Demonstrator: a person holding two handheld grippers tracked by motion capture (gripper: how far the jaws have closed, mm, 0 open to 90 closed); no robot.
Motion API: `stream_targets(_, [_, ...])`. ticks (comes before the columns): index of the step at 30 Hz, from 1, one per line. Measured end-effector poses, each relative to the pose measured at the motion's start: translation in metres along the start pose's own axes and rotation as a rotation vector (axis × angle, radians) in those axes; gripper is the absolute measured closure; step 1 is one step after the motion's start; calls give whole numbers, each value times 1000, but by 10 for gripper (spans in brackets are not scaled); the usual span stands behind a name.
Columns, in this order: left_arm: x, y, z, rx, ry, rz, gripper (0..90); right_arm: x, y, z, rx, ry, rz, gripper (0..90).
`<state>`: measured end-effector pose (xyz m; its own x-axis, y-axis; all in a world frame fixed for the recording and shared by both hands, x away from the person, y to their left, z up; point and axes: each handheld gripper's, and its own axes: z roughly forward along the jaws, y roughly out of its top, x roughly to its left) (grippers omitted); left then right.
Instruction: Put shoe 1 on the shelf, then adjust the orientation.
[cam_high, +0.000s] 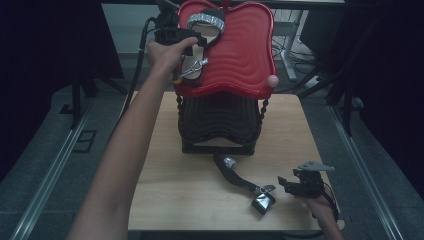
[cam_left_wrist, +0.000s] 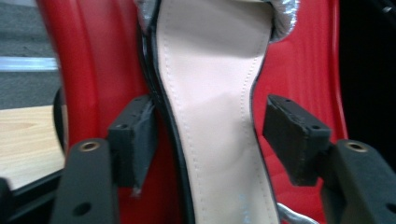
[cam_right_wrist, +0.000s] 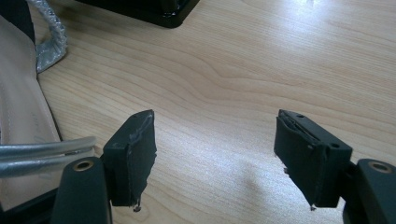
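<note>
A beige-soled sandal (cam_high: 202, 50) with a sparkly silver strap lies on the red wavy tray (cam_high: 245, 55) at the back. My left gripper (cam_high: 197, 44) straddles its narrow waist. Seen from the left gripper view, the sandal (cam_left_wrist: 210, 93) runs between the open jaws of that gripper (cam_left_wrist: 212, 126); the left pad (cam_left_wrist: 137, 140) sits against the sole's edge and the right pad (cam_left_wrist: 292, 135) stands clear of it. A second sandal (cam_high: 245, 184) lies on the wooden table (cam_high: 175, 190) at the front. Just to its right, my right gripper (cam_high: 285, 184) is open with nothing between its jaws (cam_right_wrist: 215, 144), and the sandal (cam_right_wrist: 18, 116) lies to the left.
The red tray sits on a black ribbed stand (cam_high: 220, 125) in the middle of the table. A pink knob (cam_high: 272, 81) sticks out at the tray's right corner. The table's edges drop to a dark floor with rails on both sides.
</note>
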<state>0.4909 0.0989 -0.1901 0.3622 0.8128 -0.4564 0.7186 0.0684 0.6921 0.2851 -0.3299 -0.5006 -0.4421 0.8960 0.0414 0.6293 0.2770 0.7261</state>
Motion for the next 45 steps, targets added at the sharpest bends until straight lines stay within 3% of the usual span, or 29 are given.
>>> stream_targets(7, [5, 3, -14, -27, -40, 11, 264, -1, 0, 0, -1, -1, 4, 296])
stream_targets(15, [11, -4, -35, -50, -93, 68, 310, -1, 1, -1, -2, -5, 0, 296])
stream_targets(22, [28, -22, -62, -37, -101, 114, 345, 1, 2, -5, -15, -8, -8, 298])
stream_targets(29, [53, -38, -86, -45, -79, 90, 345, 7, 9, -8, -29, 29, -12, 364])
stream_targets(37, [59, -43, -91, -44, -73, 85, 345, 10, 17, -10, -48, 107, 7, 554])
stream_targets(45, [56, -45, -87, -42, -79, 87, 341, 16, 25, -16, -75, 143, -18, 602])
